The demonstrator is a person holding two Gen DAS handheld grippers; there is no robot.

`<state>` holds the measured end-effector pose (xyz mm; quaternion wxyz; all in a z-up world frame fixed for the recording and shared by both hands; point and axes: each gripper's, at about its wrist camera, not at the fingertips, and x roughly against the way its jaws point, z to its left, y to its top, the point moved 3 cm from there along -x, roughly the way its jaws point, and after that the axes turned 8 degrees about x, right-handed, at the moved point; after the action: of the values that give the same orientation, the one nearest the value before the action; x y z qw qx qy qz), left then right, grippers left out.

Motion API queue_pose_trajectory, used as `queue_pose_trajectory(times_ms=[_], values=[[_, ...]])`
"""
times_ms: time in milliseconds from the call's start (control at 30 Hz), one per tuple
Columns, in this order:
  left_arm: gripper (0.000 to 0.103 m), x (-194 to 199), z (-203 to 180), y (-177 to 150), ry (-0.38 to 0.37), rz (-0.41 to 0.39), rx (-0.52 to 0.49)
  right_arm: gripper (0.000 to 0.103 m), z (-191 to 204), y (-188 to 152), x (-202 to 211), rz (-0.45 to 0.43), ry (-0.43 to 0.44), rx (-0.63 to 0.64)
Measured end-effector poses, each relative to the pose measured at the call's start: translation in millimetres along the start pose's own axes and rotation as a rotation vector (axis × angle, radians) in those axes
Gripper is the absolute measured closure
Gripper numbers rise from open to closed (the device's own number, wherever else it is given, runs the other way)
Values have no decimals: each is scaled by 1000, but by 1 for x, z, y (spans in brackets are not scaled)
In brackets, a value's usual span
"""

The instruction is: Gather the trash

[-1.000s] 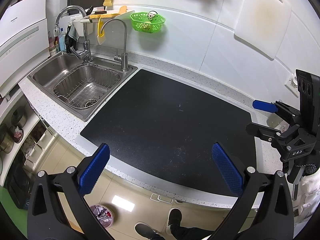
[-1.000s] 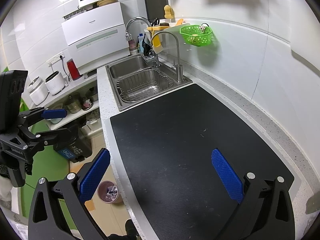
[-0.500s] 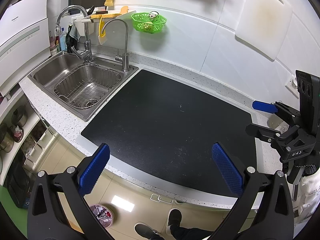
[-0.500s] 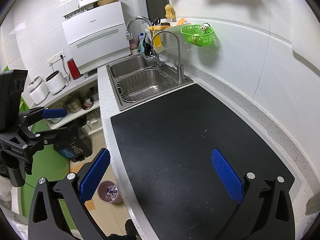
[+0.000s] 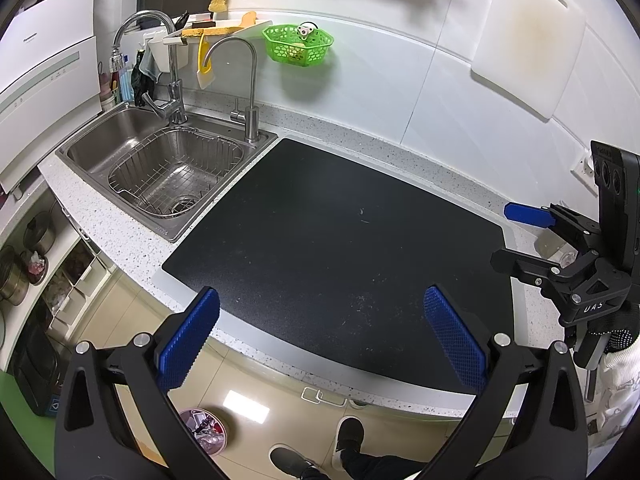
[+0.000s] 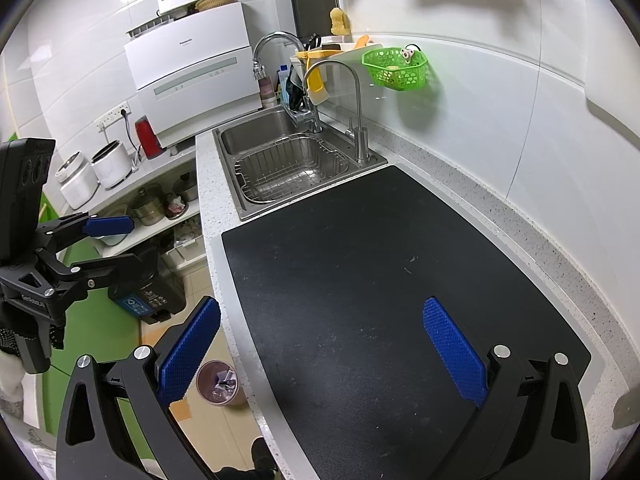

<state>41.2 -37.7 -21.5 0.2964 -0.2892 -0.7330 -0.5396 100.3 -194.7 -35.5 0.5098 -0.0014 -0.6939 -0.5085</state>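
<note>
One speckled white stone bench [image 5: 120, 216] carried one large black rectangular mat [image 5: 340, 240], which filled the middle of both views and bore only a few pale specks. At about ten o'clock from the mat sat one stainless steel sink [image 5: 100, 148] with one wire drainer basket [image 5: 176, 176] inside it and two chrome taps: a tall curved one [image 5: 172, 80] at the back and a slimmer gooseneck [image 5: 250, 92] at the sink's near corner. One green plastic basket [image 5: 298, 45] hung on the white wall at twelve o'clock, and one white cutting board [image 5: 528, 36] hung at two o'clock. On the floor, at seven o'clock in both views, stood one small round trash bin [image 6: 218, 383] with crumpled scraps inside, just beside the bench edge and well below it. Two shoes [image 5: 320, 446] of the person showed at six o'clock in the left view. There were two grippers. The left gripper [image 5: 320, 340], black-framed with two blue ribbed pads [image 5: 188, 338], hovered over the near edge of the mat, its jaws spread wide apart and gripping nothing. The right gripper [image 6: 322, 350] hovered likewise over the mat, jaws equally wide and empty; from the left view it appeared at three o'clock, held up by a gloved hand [image 5: 618, 330], pointing across the bench with its fingers parted. From the right view the left gripper appeared at nine o'clock, out past the bench edge above the floor.
</note>
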Motion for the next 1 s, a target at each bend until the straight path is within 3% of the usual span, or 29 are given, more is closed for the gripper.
queue_pose_trajectory(times_ms=[500,667,833,1000], values=[[3,-4,-3,2,0,-2,4,6,1,-1,-1,2,2,-1],[3,-7,3,3,-60,11,58,6,4,-2,-1,3,5,1],[3,-8,1,4,40,-9,28,6,7,-5,-1,2,7,0],[3,-11,0,2,15,12,32,6,5,-5,-1,-2,10,-2]])
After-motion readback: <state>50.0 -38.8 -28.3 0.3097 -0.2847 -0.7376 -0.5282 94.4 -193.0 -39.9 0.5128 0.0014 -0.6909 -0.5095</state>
